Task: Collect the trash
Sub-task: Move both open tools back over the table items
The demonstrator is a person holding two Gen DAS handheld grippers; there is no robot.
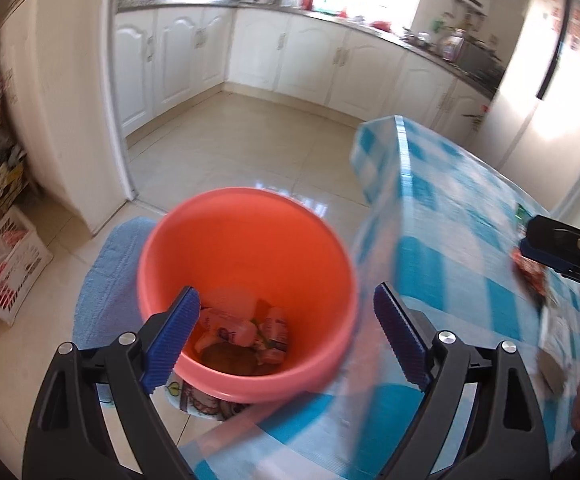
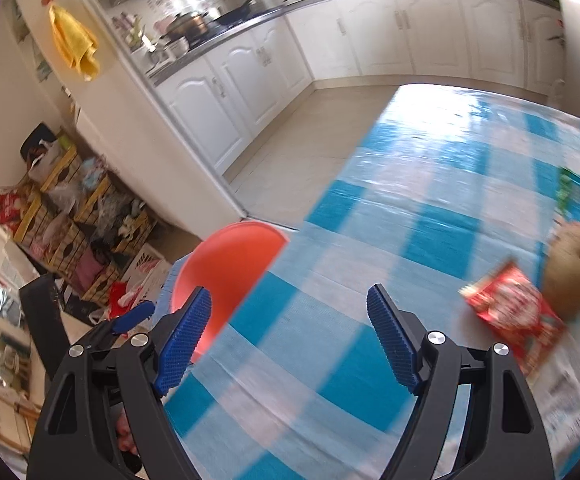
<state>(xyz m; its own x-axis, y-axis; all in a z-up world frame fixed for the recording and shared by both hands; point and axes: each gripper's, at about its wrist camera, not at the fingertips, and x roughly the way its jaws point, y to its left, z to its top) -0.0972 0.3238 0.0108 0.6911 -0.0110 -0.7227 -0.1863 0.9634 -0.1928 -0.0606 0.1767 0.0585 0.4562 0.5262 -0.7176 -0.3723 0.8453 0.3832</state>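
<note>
Both tools are empty with their jaws standing wide apart: the left tool [image 1: 286, 332] hangs over the orange bucket [image 1: 246, 240], which stands on the floor just beside the counter [image 1: 442, 216], and the right tool [image 2: 290, 332] points across the checked cloth toward the litter that is left. The next step looks like a pick of the red snack packet [image 2: 514, 316], which lies flat near the right edge of the counter, touching or just beside a brown rounded lump [image 2: 570, 272] on a blue-and-green wrapper [image 2: 578, 192]. A flat foil packet gives little to bite, so the ribbed blue pads should come in low and pinch a raised corner or the crimped end rather than press down on the middle; the glossy plastic cloth is slick and may let the packet skid. The bucket is smooth, round-rimmed plastic, already holding several small bottles and wrappers [image 1: 246, 332] at its bottom, with a blue towel [image 1: 110, 272] under it.
</note>
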